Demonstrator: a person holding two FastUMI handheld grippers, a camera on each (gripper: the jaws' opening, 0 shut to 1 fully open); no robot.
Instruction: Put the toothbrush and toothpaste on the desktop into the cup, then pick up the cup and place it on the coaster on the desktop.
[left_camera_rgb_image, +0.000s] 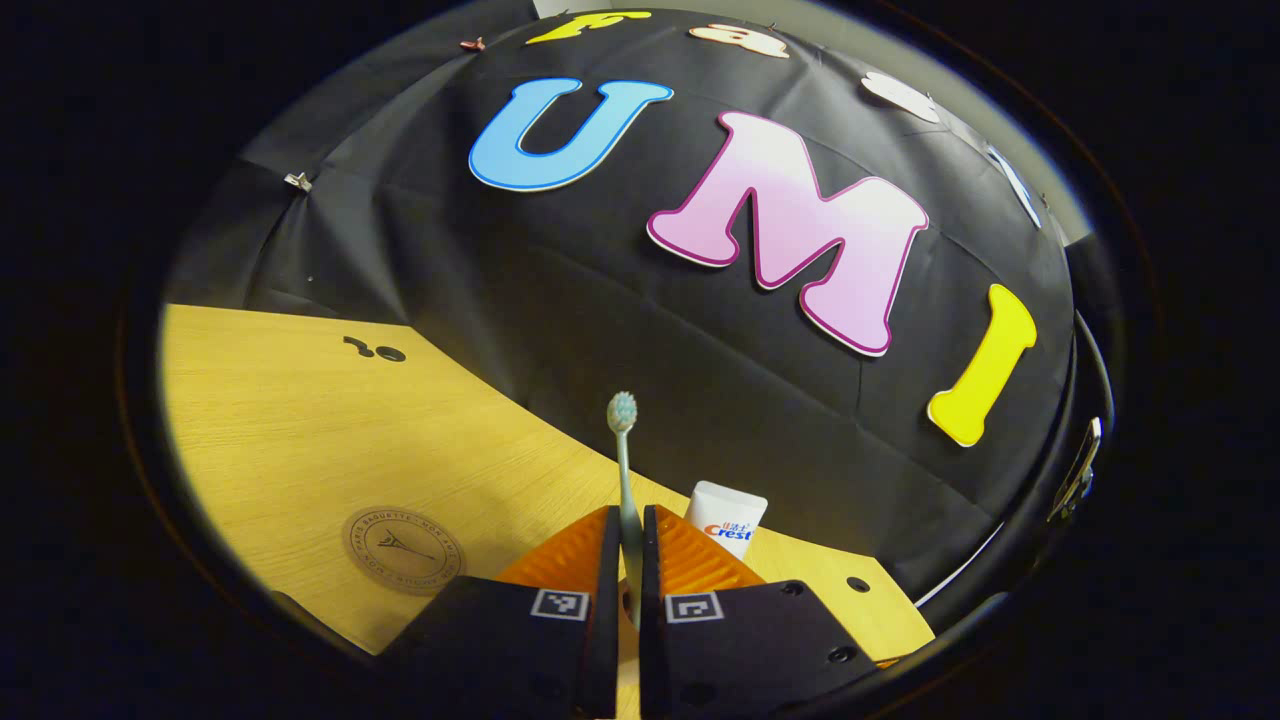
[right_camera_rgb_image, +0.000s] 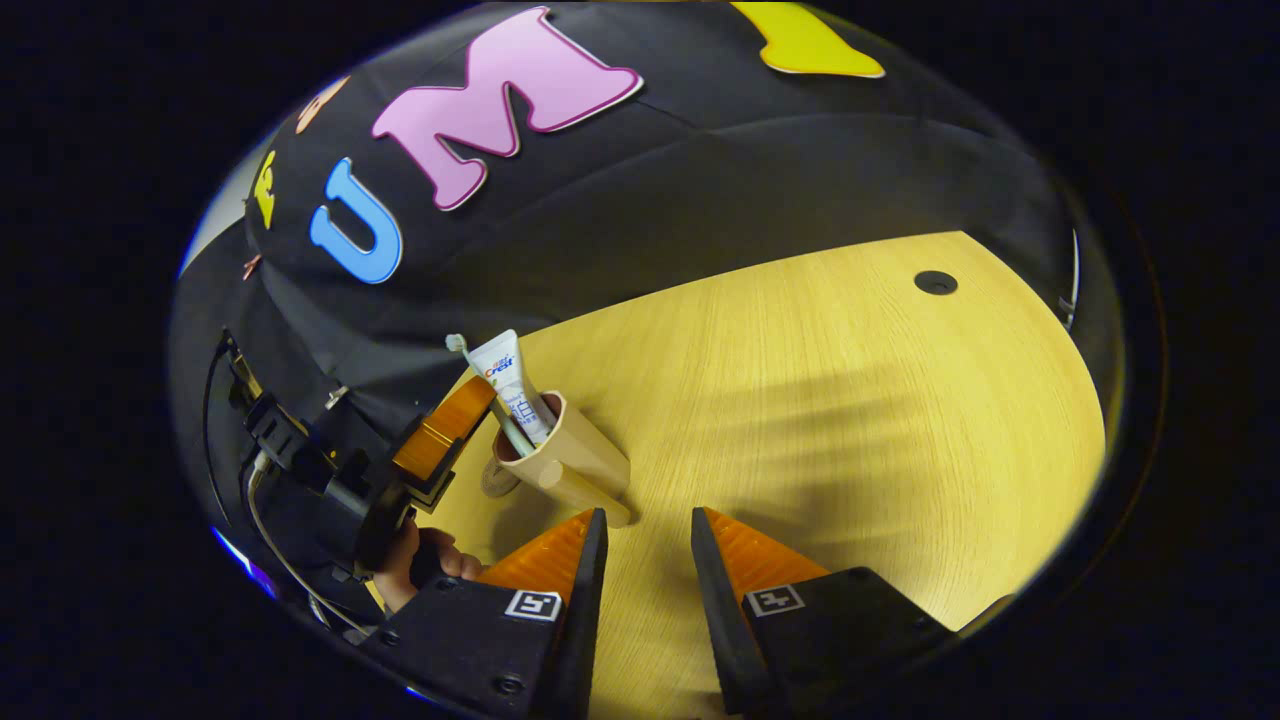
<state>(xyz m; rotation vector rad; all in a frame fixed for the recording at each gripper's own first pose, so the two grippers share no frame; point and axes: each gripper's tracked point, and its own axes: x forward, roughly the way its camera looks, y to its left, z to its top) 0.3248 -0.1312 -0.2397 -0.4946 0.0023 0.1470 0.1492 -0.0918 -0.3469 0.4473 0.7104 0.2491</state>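
My left gripper (left_camera_rgb_image: 630, 515) is shut on the handle of a pale toothbrush (left_camera_rgb_image: 622, 412), which stands upright with its bristles at the top. Just right of it rises the white end of the toothpaste tube (left_camera_rgb_image: 727, 520). In the right gripper view the beige cup (right_camera_rgb_image: 570, 460) stands on the wooden desktop (right_camera_rgb_image: 850, 400) with the toothpaste (right_camera_rgb_image: 505, 375) leaning inside it. The toothbrush (right_camera_rgb_image: 470, 360) slants down into the cup beside the tube, held by the left gripper (right_camera_rgb_image: 480, 400). The round brown coaster (left_camera_rgb_image: 403, 550) lies left of my left gripper. My right gripper (right_camera_rgb_image: 647, 515) is open, close in front of the cup.
A person's hand (right_camera_rgb_image: 415, 570) holds the left gripper, with cables trailing behind it. Small dark holes (left_camera_rgb_image: 390, 353) (right_camera_rgb_image: 935, 282) mark the desktop. Black cloth walls off the back. Bare wood stretches right of the cup in the right gripper view.
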